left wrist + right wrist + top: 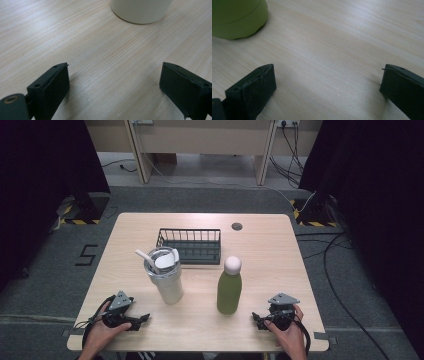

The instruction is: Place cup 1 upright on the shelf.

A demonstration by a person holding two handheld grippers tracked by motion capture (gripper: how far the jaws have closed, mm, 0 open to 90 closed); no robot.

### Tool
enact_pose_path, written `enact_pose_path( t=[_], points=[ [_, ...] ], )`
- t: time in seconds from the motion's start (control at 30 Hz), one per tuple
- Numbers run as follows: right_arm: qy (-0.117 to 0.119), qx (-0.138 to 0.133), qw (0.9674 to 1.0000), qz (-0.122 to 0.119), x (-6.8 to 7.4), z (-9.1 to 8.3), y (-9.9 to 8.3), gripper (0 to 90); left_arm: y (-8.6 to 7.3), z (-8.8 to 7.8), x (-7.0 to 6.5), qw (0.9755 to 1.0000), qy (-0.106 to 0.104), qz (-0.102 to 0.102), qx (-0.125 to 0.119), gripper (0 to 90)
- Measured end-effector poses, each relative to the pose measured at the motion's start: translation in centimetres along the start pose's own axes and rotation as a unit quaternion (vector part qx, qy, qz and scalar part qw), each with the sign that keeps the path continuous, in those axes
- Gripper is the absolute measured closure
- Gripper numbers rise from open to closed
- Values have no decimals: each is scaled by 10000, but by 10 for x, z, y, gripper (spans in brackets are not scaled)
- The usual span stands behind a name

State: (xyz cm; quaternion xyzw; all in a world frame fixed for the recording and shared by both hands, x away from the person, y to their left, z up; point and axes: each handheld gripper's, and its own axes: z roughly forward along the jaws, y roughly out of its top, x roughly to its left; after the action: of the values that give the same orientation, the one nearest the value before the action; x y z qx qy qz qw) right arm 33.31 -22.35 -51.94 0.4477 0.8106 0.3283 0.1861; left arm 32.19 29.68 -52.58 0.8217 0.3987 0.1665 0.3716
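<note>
Tumbler with lid and straw stands left of centre on the table; left gripper rests near-left of it, jaws wide apart, nothing between them. Green bottle stands upright to the right — black wire basket beyond, probably empty. Right gripper rests near-right of the bottle, jaws spread, holding nothing.

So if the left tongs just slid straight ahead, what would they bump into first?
Probably the white tumbler. In the left gripper view its base sits ahead of the open left tongs, slightly right of centre, with bare table between. It might only clip one side.
</note>
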Motion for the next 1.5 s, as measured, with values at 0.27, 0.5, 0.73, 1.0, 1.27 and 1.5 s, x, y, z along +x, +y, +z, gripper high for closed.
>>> enact_pose_path(
  t=[0.27, 0.5, 0.73, 1.0, 1.27, 1.5],
  points=[
    [2, 1, 10000, -3, 0, 0, 0, 3, 0, -1, 0, 10000, -2, -11, -48, 119],
    [8, 2, 10000, -11, 0, 0, 0, 3, 0, -3, -1, 9996, -110, 104, -225, 152],
    [12, -3, 10000, -6, 0, 0, 0, 3, 4, -4, -4, 9984, -157, 83, -542, 152],
    [20, 0, 10000, 20, 0, 0, 0, 3, 12, -4, -7, 9949, -159, -42, -994, 153],
    [19, -6, 10000, -2, 0, 1, 1, 3, 26, 1, -7, 9919, -147, 4, -1259, 153],
    [18, -7, 10000, -4, -1, 1, 1, 3, 35, 11, -11, 9914, -244, 71, -1285, 153]
  ],
)
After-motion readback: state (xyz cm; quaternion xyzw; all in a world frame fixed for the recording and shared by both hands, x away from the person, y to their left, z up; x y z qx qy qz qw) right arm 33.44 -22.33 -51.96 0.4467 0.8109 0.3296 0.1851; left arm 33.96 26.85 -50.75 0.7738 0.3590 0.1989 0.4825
